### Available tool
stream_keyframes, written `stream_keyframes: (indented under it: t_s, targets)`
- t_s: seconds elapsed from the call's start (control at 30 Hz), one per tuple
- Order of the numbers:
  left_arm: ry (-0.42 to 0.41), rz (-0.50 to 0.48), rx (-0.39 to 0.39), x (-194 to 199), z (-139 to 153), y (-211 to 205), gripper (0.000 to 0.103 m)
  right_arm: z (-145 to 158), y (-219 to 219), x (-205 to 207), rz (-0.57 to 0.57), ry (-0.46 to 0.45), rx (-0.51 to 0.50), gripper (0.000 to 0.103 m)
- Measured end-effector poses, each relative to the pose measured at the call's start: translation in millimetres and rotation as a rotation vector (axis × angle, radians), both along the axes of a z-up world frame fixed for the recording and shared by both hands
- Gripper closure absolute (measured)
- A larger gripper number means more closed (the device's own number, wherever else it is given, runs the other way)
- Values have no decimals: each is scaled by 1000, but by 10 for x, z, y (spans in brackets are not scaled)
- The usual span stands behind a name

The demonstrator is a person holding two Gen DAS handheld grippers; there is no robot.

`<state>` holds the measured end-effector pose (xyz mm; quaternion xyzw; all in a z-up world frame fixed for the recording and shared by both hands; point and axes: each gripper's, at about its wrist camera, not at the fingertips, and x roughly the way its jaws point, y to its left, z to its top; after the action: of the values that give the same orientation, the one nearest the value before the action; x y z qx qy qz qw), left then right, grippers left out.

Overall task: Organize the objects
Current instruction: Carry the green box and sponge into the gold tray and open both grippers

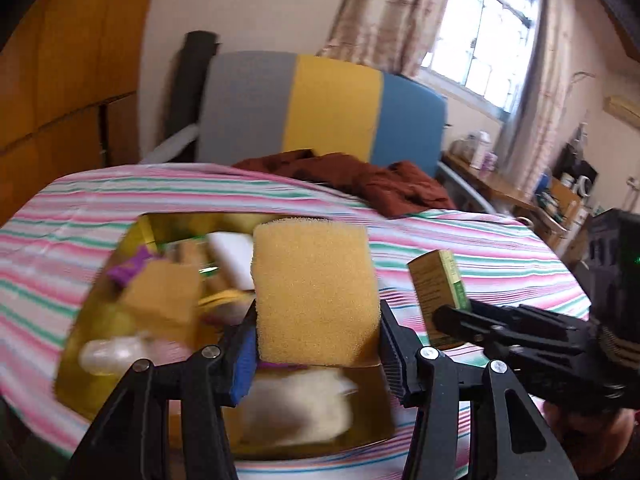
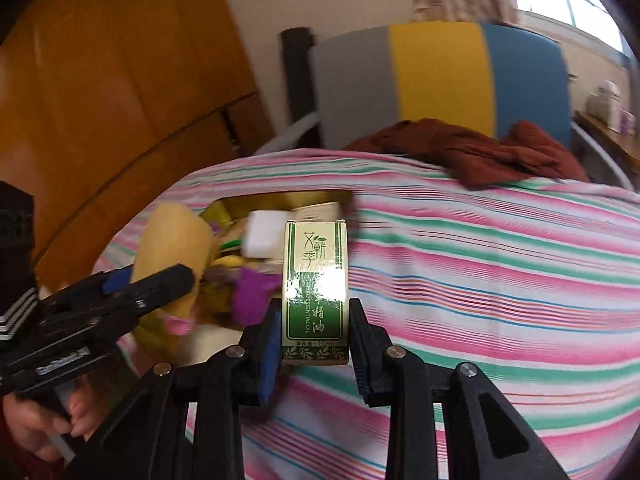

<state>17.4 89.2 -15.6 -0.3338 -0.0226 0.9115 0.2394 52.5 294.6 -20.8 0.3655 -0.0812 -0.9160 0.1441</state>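
Observation:
My left gripper (image 1: 318,340) is shut on a yellow sponge (image 1: 314,292) and holds it upright above a shiny gold tray (image 1: 372,420) on the striped bed. My right gripper (image 2: 312,344) is shut on a small green and cream essential oil box (image 2: 315,292), held upright over the bedsheet just right of the tray (image 2: 280,199). In the left wrist view the oil box (image 1: 438,292) shows at the right in the other gripper. In the right wrist view the sponge (image 2: 176,248) shows at the left. The tray holds a white block (image 1: 232,258), a purple item (image 1: 128,268) and other blurred objects.
A pink, green and white striped sheet (image 2: 500,280) covers the bed. A crumpled brown cloth (image 1: 360,180) lies at its far side before a grey, yellow and blue headboard (image 1: 332,108). Wooden cabinets (image 2: 100,100) stand left. A person's hand (image 2: 44,424) grips the left tool.

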Motion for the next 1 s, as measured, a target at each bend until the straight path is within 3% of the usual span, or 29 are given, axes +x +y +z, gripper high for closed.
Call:
stream_keyframes:
  t_s: [0.23, 0.33, 0.4, 0.43, 0.57, 0.63, 0.73, 0.83, 0.93, 1.0]
  targets:
    - [-76, 69, -35, -133, -248, -406, 49, -54, -405, -245, 87, -37, 12, 72]
    - [-112, 69, -56, -181, -369, -469, 49, -154, -456, -367, 50, -90, 55, 61]
    - [-154, 57, -71, -203, -468, -471, 45, -181, -373, -372, 34, -118, 12, 59]
    - [-156, 62, -69, -175, -480, -493, 38, -179, -322, -358, 32, -117, -13, 59]
    - [-91, 116, -42, -38, -416, -602, 19, -143, -258, -284, 40, -91, -28, 59]
    - [-60, 147, -23, 9, -375, -682, 18, -127, -268, -280, 42, -77, -8, 60]
    - [-26, 180, 0, -5, -312, -780, 22, -114, -318, -334, 53, -51, 29, 72]
    - [-34, 203, -37, -117, -297, -810, 44, -148, -399, -425, 62, -66, 68, 77]
    - [-94, 207, -50, -215, -368, -816, 46, -199, -512, -535, 108, -98, 60, 77]
    - [-120, 198, -91, -227, -425, -783, 46, -278, -575, -626, 147, -146, 0, 77]
